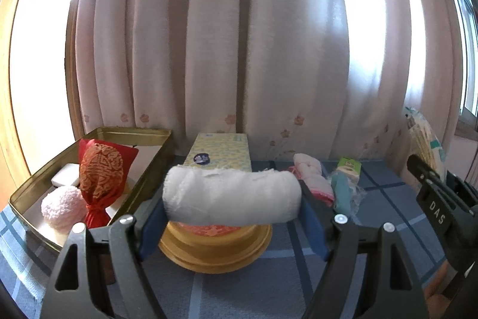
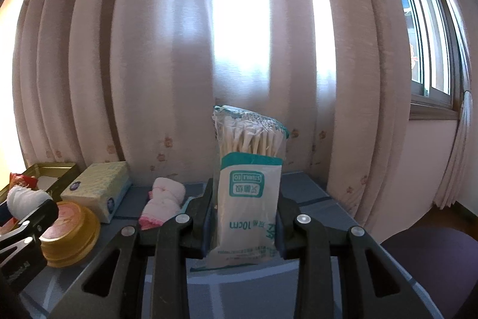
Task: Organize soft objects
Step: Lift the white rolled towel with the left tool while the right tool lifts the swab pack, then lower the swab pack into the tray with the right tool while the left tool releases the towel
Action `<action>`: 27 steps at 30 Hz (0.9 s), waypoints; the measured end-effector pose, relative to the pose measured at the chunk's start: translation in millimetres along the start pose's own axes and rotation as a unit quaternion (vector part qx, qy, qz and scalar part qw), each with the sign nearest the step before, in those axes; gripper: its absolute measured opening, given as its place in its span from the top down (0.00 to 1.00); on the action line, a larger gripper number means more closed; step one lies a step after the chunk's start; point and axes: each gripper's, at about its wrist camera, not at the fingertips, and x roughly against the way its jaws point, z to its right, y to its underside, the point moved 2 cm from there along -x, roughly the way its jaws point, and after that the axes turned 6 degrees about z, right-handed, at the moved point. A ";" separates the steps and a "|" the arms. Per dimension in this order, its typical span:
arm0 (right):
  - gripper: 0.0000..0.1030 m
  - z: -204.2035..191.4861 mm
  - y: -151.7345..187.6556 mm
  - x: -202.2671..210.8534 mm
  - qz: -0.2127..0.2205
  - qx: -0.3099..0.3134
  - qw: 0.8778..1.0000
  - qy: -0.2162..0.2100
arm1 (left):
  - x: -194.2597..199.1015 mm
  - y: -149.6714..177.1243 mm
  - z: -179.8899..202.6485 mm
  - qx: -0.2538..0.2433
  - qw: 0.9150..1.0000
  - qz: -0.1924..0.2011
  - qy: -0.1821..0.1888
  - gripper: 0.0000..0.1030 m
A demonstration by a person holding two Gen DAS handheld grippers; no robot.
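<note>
left gripper (image 1: 231, 217) clamped wide across a white gauze roll (image 1: 231, 193), right gripper (image 2: 243, 217) pinching a cotton swab pack (image 2: 249, 193) upright, both lifted clear, probably headed for the tin (image 1: 41, 184) holding other softies

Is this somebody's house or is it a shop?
Most likely a room in a home. Long flowered curtains hang over a sunny window, and a table with a blue checked cloth holds everyday things such as a tissue box.
</note>
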 end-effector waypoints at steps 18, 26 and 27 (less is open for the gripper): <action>0.66 -74.6 4.9 16.4 -0.002 0.016 0.997 -0.075 | 10.7 -2.2 -58.1 0.033 0.999 0.004 -0.022 0.24; 0.66 -106.2 6.2 20.1 -0.002 0.024 0.995 -0.102 | 9.7 -3.4 -89.2 0.040 0.998 -0.002 -0.050 0.24; 0.66 -109.6 6.7 20.6 -0.002 0.026 0.994 -0.104 | 9.5 -3.6 -91.8 0.040 0.998 -0.002 -0.052 0.24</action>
